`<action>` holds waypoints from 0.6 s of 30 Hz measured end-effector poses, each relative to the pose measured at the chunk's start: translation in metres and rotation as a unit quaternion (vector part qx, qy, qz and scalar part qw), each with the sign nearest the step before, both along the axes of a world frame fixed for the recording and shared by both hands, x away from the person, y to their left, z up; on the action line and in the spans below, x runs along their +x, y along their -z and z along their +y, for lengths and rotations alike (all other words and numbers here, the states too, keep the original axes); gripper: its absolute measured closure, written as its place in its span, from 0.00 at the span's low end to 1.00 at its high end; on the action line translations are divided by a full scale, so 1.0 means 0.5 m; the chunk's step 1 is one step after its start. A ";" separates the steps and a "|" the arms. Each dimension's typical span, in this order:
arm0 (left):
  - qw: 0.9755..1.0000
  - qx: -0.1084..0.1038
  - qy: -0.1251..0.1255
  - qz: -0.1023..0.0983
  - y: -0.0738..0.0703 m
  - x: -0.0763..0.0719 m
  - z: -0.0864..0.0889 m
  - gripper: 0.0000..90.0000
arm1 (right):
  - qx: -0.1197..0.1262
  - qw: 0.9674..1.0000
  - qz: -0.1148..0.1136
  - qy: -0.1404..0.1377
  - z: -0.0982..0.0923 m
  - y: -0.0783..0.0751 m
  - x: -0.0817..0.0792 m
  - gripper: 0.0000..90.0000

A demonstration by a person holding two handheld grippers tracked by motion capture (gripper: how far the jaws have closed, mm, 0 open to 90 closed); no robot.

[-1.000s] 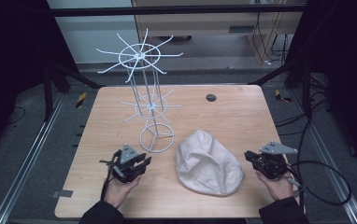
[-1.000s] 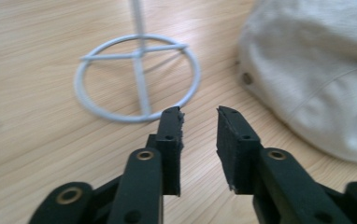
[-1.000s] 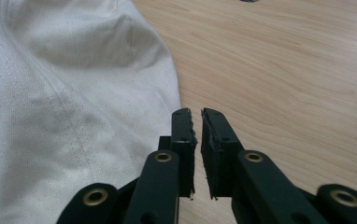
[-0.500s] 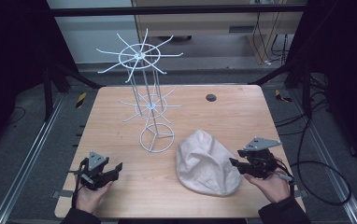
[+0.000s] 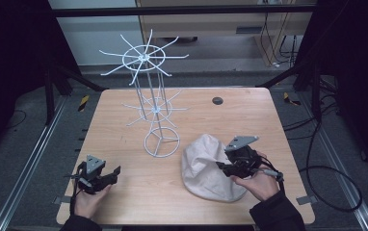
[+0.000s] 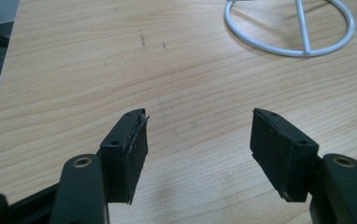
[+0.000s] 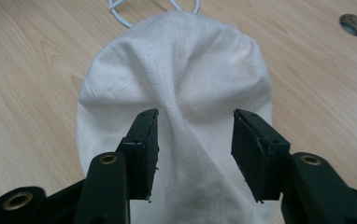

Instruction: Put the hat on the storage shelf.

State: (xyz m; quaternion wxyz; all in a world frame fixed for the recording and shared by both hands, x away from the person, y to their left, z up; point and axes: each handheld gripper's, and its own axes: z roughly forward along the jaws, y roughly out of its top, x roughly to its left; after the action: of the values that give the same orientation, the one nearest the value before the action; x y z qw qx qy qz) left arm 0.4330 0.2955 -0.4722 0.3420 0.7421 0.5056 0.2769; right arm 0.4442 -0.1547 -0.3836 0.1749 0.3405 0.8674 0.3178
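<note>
While right claw (image 5: 222,166) opens | over cap (image 5: 206,166) | untouched

A: What stands on the desk (image 5: 124,101)?

B: A white wire rack (image 5: 151,86), left of centre in the high view. Its ring base (image 5: 161,141) sits on the wood, a thin stem rises, and two tiers of spokes fan out, the larger at the top.

A: Anything else?

B: A dark round hole (image 5: 217,100) in the desk, upper right. Black frame bars stand at both sides, and cables (image 5: 326,159) loop on the floor at right.
</note>
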 end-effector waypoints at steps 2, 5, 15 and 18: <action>1.000 -0.001 -0.002 0.000 0.000 0.001 0.002 0.41 | -0.009 1.000 0.009 -0.004 0.010 0.008 0.007 0.57; 1.000 0.000 -0.001 0.001 0.001 0.001 0.003 0.41 | -0.023 0.999 0.023 -0.009 0.026 0.026 0.018 0.59; 1.000 0.005 0.002 0.003 0.002 0.003 0.003 0.42 | -0.058 0.997 0.048 -0.009 0.050 0.062 0.039 0.77; 1.000 0.005 0.002 0.003 0.002 0.003 0.003 0.43 | -0.056 0.997 0.056 -0.009 0.050 0.065 0.042 0.89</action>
State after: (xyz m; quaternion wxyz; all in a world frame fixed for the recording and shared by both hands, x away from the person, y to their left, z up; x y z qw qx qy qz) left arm 0.4345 0.2972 -0.4734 0.3370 0.7457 0.5039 0.2767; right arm 0.4651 -0.1298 -0.4159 0.1425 0.3394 0.8954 0.2505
